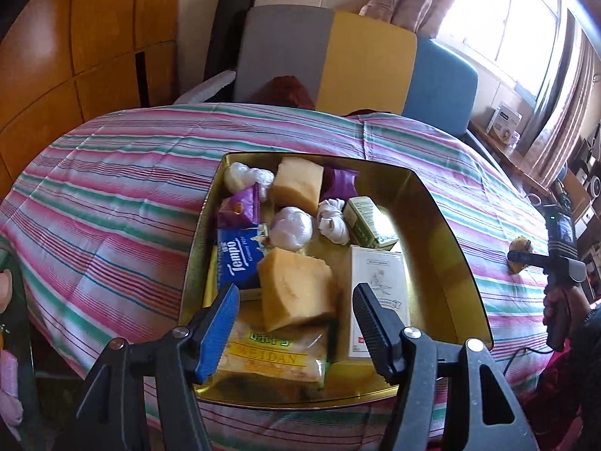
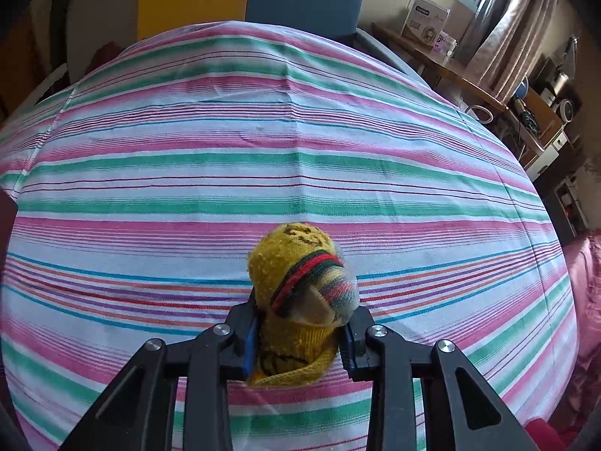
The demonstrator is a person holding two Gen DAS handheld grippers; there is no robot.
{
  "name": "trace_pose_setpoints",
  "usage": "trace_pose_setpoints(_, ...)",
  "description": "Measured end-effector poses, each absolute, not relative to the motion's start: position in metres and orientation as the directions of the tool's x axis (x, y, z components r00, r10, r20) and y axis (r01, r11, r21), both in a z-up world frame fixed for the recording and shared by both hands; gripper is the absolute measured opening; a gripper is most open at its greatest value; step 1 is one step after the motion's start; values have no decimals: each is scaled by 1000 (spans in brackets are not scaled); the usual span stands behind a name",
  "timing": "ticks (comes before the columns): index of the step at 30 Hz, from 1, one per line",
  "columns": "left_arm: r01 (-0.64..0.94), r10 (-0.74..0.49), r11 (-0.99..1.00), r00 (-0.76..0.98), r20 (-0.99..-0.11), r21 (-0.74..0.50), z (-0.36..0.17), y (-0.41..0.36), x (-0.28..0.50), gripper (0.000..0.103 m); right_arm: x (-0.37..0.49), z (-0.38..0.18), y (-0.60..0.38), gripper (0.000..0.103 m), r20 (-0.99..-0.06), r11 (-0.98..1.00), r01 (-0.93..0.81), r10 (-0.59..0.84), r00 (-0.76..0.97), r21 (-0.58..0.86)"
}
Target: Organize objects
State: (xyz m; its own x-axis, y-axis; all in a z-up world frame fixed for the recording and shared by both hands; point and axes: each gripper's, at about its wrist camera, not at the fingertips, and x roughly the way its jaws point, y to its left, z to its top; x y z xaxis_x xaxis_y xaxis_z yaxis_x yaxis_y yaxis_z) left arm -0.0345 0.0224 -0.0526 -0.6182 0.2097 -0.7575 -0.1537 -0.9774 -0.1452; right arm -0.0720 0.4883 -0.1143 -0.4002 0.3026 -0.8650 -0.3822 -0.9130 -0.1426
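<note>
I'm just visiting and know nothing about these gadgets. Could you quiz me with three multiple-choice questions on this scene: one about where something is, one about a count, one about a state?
1. Where is the blue Tempo tissue pack?
A. In the gold tin
B. On the chair
C. On the floor

2. How many yellow sponge blocks are in the tin?
A. One
B. Two
C. Four

3. What is the right gripper doing?
A. Hanging open
B. Shut on nothing
C. Gripping a rolled yellow sock

Answers:
1 A, it lies along the tin's left side.
2 B, one far, one near.
3 C, both fingers press the sock's sides.
</note>
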Motion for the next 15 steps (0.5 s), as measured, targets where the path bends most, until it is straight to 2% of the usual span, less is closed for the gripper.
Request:
trace_pose_setpoints(7, -146, 225, -974, -617, -754, -171, -55, 17, -34, 64, -65, -69, 431, 33, -833, -962, -261, 205, -515, -75)
trace_pose_setpoints(15, -100, 208, -977, -621, -755, -188, -59, -3, -35, 64, -53, -19, 322, 33, -763, -999, 25, 0, -647, -22)
